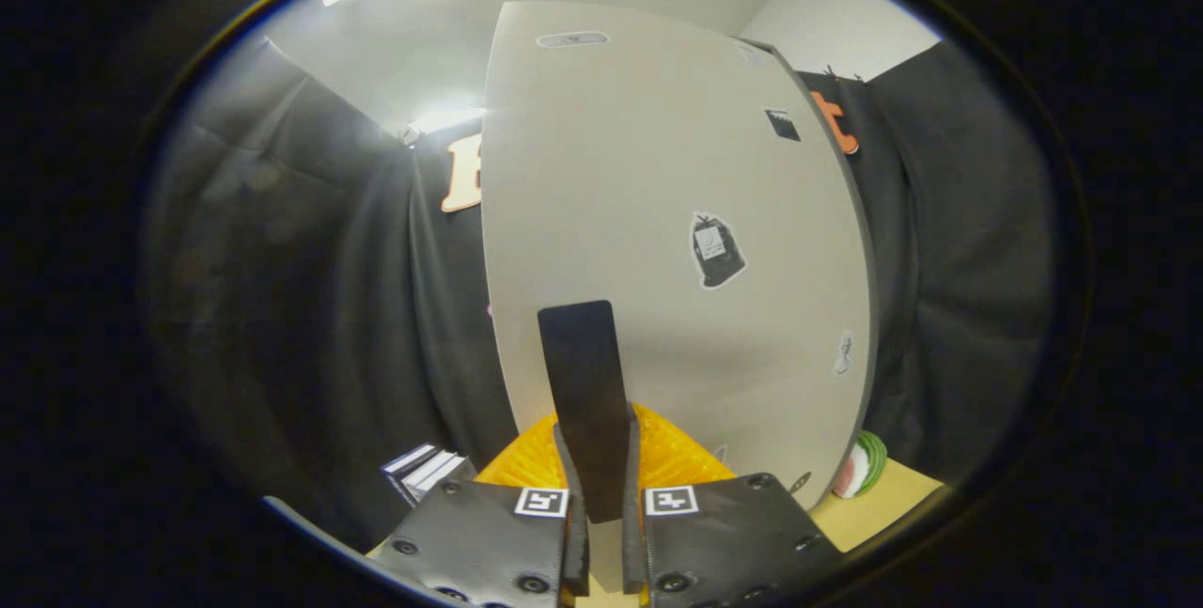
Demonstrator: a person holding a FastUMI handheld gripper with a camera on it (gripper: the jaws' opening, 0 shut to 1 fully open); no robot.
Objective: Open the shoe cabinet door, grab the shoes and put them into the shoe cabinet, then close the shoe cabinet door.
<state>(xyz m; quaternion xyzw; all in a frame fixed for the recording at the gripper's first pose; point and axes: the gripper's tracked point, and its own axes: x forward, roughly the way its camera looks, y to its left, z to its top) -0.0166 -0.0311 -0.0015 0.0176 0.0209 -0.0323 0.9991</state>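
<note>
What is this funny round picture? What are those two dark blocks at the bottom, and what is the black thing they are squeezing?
A person is holding a grabbing tool, and a small camera rides on it, looking forward. Its wide lens bends everything, so the picture looks round. The two blocks at the bottom are the gripper itself, with two fingers. They are pressed together on a flat black handle that stands up between them. That handle sits against the big pale shoe cabinet door, which has a few stickers on it. Just beyond the fingers is something orange and ribbed; I cannot tell what it is. Beside the door, a small red, white and green thing rests on the tan surface.
</note>
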